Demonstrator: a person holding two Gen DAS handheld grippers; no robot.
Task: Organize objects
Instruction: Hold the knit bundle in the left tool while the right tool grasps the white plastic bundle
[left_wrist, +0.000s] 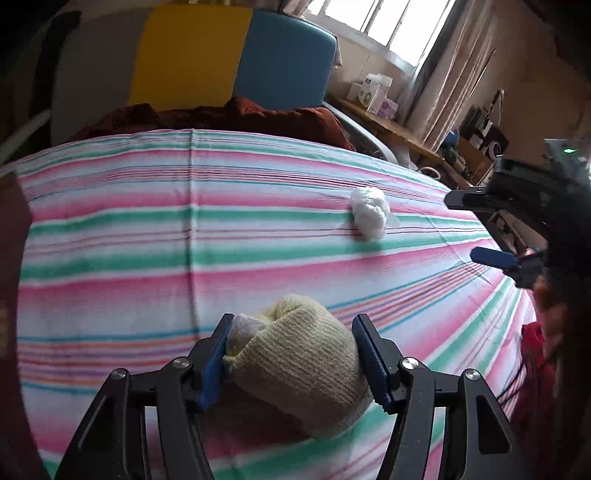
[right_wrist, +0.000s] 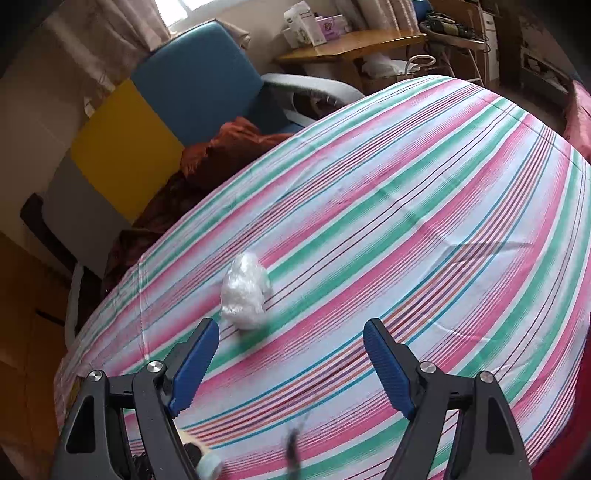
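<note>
A striped cloth (left_wrist: 147, 236) in pink, green and white covers the whole work surface and fills the middle of both views; a straight crease runs down it left of centre in the left wrist view. Behind it, at the upper left of that view, stands a chair (left_wrist: 229, 55) with grey, yellow and blue back panels, and a rust-red cloth (left_wrist: 258, 118) is heaped on its seat against the table edge. At the upper right a window (left_wrist: 376, 18) with pale curtains (left_wrist: 454, 77) lights a wooden desk (left_wrist: 391, 125) carrying small boxes (left_wrist: 373, 92); darker clutter lies further right.

The left gripper (left_wrist: 291, 354), at the bottom centre of its view, has its blue pads against both sides of a beige knitted bundle (left_wrist: 303, 365), which rests on the cloth and is clamped between them. A crumpled white plastic wad (left_wrist: 369, 212) lies well apart from it, up and to the right, with bare cloth between.

The right gripper (right_wrist: 291, 362) stands wide with nothing between its pads; the wad (right_wrist: 245, 295) lies just beyond its left fingertip, apart from it. At the bottom edge of the right wrist view sit a small white cap (right_wrist: 210, 465) and a thin dark blurred item (right_wrist: 293, 450), too unclear to name.
</note>
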